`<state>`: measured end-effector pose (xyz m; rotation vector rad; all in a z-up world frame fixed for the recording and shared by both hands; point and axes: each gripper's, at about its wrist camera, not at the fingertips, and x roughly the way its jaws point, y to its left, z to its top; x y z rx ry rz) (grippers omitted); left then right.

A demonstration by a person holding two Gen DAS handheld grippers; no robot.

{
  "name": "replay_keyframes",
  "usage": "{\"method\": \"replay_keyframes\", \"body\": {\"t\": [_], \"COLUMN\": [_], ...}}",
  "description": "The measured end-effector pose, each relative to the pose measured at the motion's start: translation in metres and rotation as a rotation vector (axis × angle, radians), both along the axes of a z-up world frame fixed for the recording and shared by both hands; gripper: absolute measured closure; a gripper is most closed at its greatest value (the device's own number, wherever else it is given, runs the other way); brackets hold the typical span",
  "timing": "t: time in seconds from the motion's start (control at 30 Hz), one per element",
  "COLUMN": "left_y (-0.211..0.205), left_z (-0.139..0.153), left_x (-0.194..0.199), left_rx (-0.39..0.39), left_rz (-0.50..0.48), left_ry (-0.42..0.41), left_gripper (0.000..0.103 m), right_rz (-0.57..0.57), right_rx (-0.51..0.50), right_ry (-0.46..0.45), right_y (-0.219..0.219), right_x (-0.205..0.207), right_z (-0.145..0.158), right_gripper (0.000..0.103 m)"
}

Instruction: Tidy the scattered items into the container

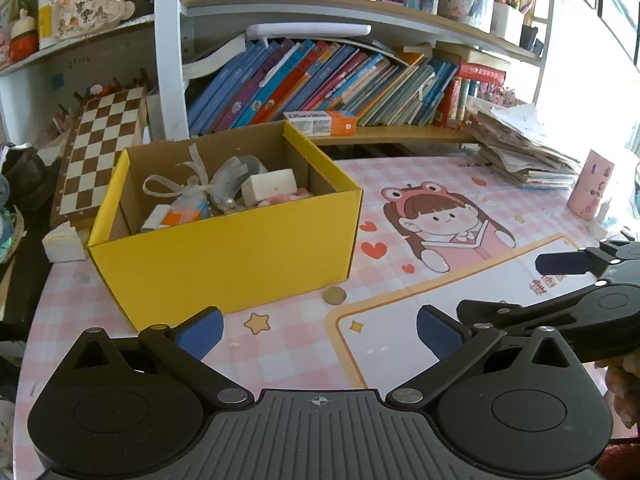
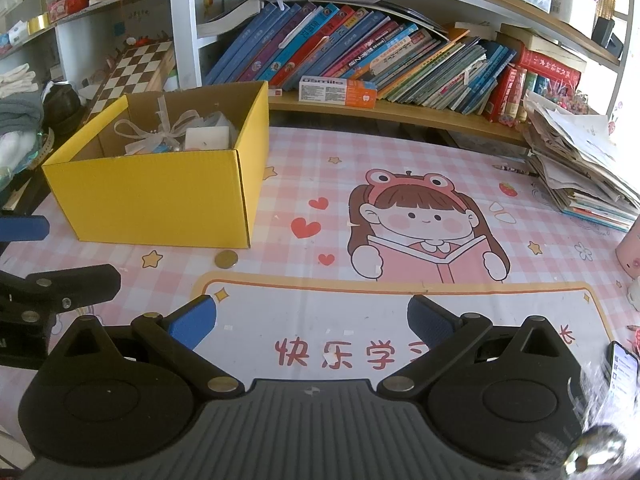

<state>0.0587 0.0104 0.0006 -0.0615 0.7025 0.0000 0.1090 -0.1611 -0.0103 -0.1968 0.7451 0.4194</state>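
A yellow cardboard box (image 1: pixel 224 256) (image 2: pixel 160 196) stands on the pink checked desk mat, holding a white ribbon bow, a white block and small packets. A round brass coin (image 1: pixel 334 295) (image 2: pixel 226 259) lies flat on the mat just off the box's near right corner. My left gripper (image 1: pixel 320 330) hovers low in front of the box, open and empty, with the coin a short way ahead between its blue pads. My right gripper (image 2: pixel 312 320) is open and empty over the mat's white panel, the coin ahead to its left.
A shelf of leaning books (image 2: pixel 360 52) runs behind the desk, with a toothpaste carton (image 2: pixel 338 91) on its ledge. A chessboard (image 1: pixel 100 152) leans at the left. A stack of papers (image 2: pixel 580 160), a pink cup (image 1: pixel 592 188) and a phone (image 2: pixel 622 364) sit at the right.
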Motion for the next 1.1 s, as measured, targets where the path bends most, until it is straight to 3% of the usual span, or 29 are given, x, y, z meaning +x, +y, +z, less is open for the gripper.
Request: {"method": "replay_keyframes", "body": {"t": [0.6,0.7,0.83,1.1], "left_y": [-0.0013,-0.0031,-0.0065,-0.0052], "left_z": [0.0007,0.0005,-0.0003,-0.0043], "left_x": [0.0011,0.0004,-0.0017,0.0028], "left_rx": [-0.021,-0.008,0.064,0.049], "left_rz": [-0.034,-0.033,-0.007,-0.044], "left_ry": [-0.009,-0.019,-0.043,-0.019], "left_gripper": [0.000,0.000,0.000,0.000], "right_rz": [0.008,0.009,0.008,0.003], "right_rx": [-0.005,-0.006,-0.009,-0.018], "right_ry": [0.001,0.002,0.003,0.017], "right_y": [0.0020,0.0028,0.0039,0.0058], "right_x": [0.0018,0.0021,0.0027,0.0060], "right_z": [-0.0020,-0.0023,-0.0027,-0.0077], "right_gripper": [0.000,0.000,0.000,0.000]}}
